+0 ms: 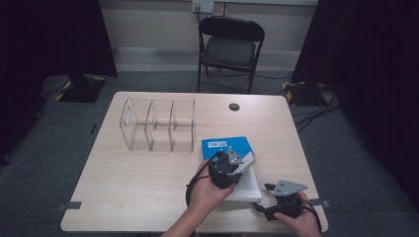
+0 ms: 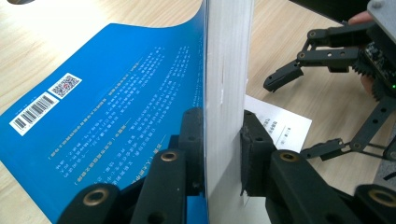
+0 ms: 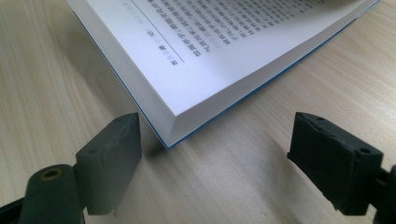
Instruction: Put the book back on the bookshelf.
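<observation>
A blue-covered book (image 1: 226, 145) lies open on the table, right of the middle. My left gripper (image 1: 232, 167) is shut on its blue back cover (image 2: 116, 116) together with a thick wad of white pages (image 2: 226, 70), which it holds up on edge. The remaining pages (image 3: 210, 70) lie flat with printed text showing. Near the table's front right edge, my right gripper (image 1: 269, 197) is open. Its jaws (image 3: 219, 149) straddle the air just in front of the book's near corner without touching it. From the left gripper view, the right gripper (image 2: 303, 114) stands open beside the flat page.
A clear acrylic rack (image 1: 158, 123) with three slots stands on the back left of the table. A dark round grommet (image 1: 234, 106) sits in the tabletop behind the book. A black folding chair (image 1: 230, 47) stands beyond the table.
</observation>
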{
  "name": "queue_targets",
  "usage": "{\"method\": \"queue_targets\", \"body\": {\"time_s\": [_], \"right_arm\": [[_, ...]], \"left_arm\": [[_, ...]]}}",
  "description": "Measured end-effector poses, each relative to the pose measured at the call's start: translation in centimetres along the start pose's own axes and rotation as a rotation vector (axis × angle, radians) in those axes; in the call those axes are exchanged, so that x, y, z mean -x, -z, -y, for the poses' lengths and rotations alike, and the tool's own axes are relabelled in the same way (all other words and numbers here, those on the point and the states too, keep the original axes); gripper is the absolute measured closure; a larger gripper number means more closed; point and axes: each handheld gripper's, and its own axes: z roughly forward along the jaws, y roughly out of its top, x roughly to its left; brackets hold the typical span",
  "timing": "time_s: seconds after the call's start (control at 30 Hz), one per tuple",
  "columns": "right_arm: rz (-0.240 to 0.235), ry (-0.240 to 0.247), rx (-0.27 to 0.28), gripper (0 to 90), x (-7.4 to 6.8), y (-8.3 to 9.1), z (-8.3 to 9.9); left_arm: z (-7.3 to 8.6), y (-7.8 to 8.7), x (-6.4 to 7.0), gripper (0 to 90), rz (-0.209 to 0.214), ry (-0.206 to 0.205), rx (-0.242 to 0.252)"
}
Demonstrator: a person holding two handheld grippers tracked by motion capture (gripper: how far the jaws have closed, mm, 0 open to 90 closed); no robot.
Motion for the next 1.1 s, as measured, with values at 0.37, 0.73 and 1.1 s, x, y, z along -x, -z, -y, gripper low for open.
{"method": "queue_targets", "body": {"time_s": [0.37, 0.73, 1.1], "right_arm": [[0.080, -0.035, -0.014, 16.1, 0.0, -1.3, -1.0], [0.157, -0.013, 0.166, 31.1, -0.2, -0.4, -0.9], [0.163, 0.048, 0.223, 30.3, -0.4, -0.3, -1.1]], "left_arm": [[-0.1, 0.3, -0.2, 75.0, -0.002, 0.015, 0.007], [0.8, -0.8, 0.9, 73.8, -0.012, -0.042, -0.031], [1.6, -1.0, 1.3, 73.8, -0.016, -0.067, -0.042]]}}
